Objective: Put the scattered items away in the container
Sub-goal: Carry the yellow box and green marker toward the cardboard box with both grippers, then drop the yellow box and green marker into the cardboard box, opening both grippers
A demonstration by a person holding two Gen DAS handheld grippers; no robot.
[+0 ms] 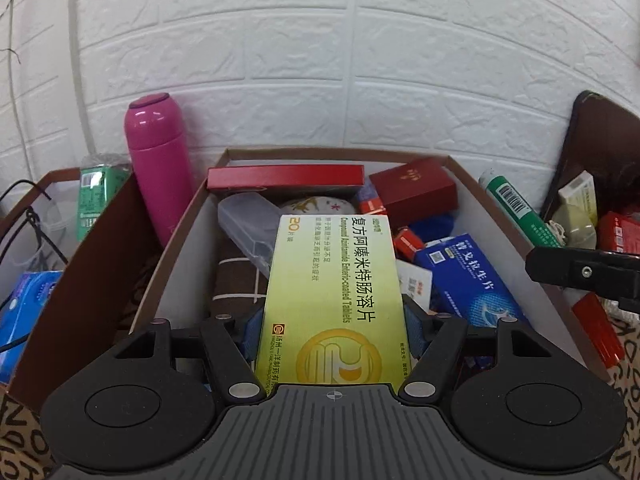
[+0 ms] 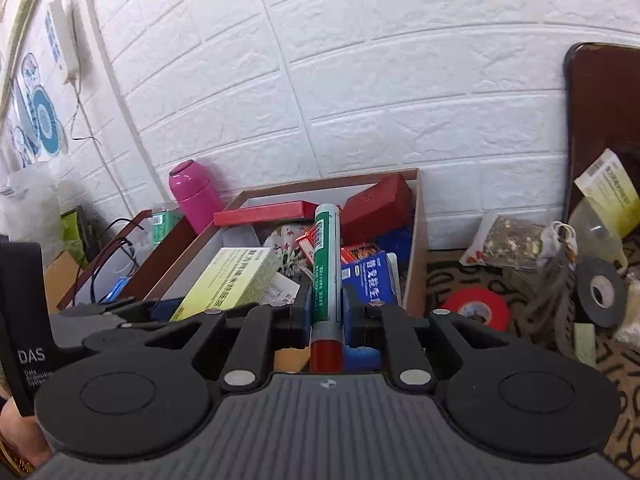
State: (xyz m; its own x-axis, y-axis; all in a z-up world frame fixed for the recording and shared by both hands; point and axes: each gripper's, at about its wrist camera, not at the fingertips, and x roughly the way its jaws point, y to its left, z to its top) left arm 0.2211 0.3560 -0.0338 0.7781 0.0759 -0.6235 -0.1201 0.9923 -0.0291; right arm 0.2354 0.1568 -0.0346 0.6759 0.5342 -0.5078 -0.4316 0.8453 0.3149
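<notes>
The left gripper is clamped on a yellow-green medicine box by its long sides, the box reaching forward past the pads and over the open cardboard container ahead. Gripping it across its width keeps the flat carton level and lets it go in lengthwise, probably onto the items already there. The right gripper is closed tight on a green-and-white tube with a red end — held partway along its length, so the far end points over the same container.

The container lies directly in front of both grippers and is already crowded: a long red box at the far wall, a dark red box to the right of it, a blue carton just right of the left gripper, a clear plastic case to its left. A pink flask stands beyond the container's left wall.

On the patterned surface to the right of the right gripper, red tape and black tape are not yet tidied away. The left gripper's pads are mostly hidden behind the carton, and the container's floor is buried — free room is hard to judge.
</notes>
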